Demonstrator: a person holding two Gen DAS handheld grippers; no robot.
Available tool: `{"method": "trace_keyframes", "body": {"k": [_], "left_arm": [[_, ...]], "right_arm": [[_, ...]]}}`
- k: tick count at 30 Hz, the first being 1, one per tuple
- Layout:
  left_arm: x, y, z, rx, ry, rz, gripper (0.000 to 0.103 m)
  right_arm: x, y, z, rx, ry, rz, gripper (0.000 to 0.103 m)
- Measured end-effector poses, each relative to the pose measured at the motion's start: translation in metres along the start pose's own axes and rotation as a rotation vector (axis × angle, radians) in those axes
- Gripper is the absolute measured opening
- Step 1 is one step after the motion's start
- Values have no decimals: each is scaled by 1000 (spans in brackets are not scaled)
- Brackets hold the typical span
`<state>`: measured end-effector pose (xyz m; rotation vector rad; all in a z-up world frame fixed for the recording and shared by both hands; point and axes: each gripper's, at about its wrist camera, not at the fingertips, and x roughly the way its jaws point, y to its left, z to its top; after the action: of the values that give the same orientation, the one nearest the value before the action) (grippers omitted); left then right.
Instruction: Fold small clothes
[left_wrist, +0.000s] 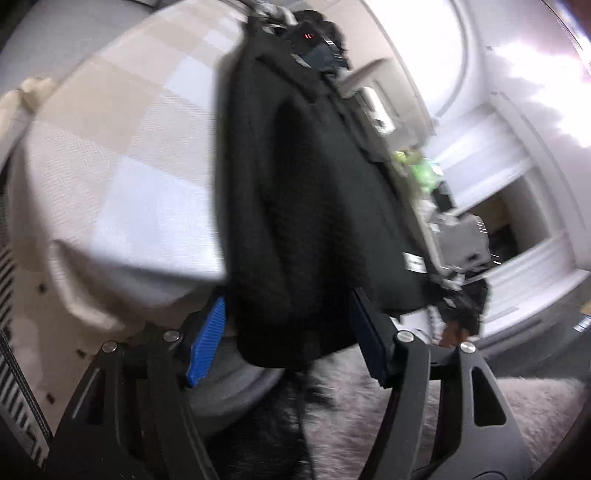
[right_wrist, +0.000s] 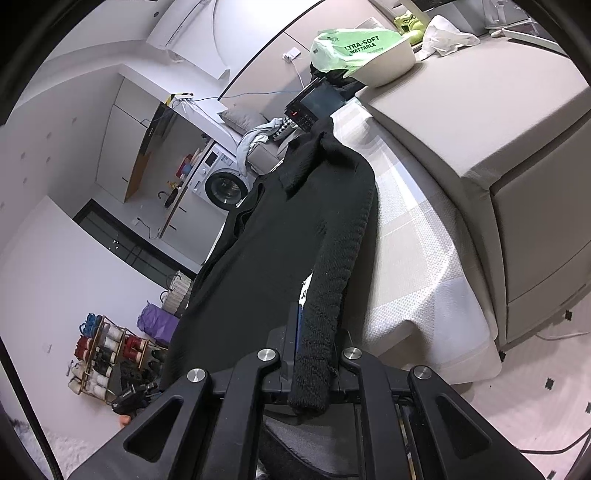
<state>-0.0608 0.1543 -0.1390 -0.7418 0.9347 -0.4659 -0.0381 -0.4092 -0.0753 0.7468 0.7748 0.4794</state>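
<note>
So the left wrist view is pretty smeared with blur. Our left gripper (left_wrist: 291, 332) has its jaws standing wide apart, with the bottom of the black knit sweater (left_wrist: 314, 206) hanging down between them. The blue pad (left_wrist: 207, 343) looks clear of the fabric, though we can't tell for sure if anything brushes it.

Right wrist view is sharp. Our right gripper (right_wrist: 306, 332) has its jaws squeezed tight on the sweater's cuff (right_wrist: 314, 384), and the sweater (right_wrist: 280, 236) stretches from there up toward 12 o'clock, hiding most of the left gripper apart from its camera screen (right_wrist: 314, 101).

The bed (right_wrist: 424, 266) with its checked cover sits off at 3 o'clock, mostly bare. At 1 o'clock a headboard ledge carries a bowl (right_wrist: 388, 62) with a green pack (right_wrist: 347, 46). A shoe rack (right_wrist: 107, 358) sits at 8 o'clock, and a washing machine (right_wrist: 221, 181) at 10 o'clock.
</note>
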Motion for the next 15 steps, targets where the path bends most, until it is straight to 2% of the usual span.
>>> {"method": "trace_keyframes", "body": {"k": [4, 7, 10, 12, 15], "left_arm": [[-3, -19, 1, 97, -10, -76, 62], [0, -19, 8, 63, -26, -113, 62], [7, -9, 13, 19, 1, -102, 61], [9, -13, 15, 26, -1, -96, 61], [15, -23, 19, 41, 5, -47, 61]], "right_arm": [[-1, 2, 0, -6, 2, 1, 7], [0, 1, -1, -2, 4, 6, 7], [2, 0, -2, 2, 9, 7, 7], [2, 0, -2, 4, 10, 8, 7], [5, 0, -2, 7, 11, 15, 7]]}}
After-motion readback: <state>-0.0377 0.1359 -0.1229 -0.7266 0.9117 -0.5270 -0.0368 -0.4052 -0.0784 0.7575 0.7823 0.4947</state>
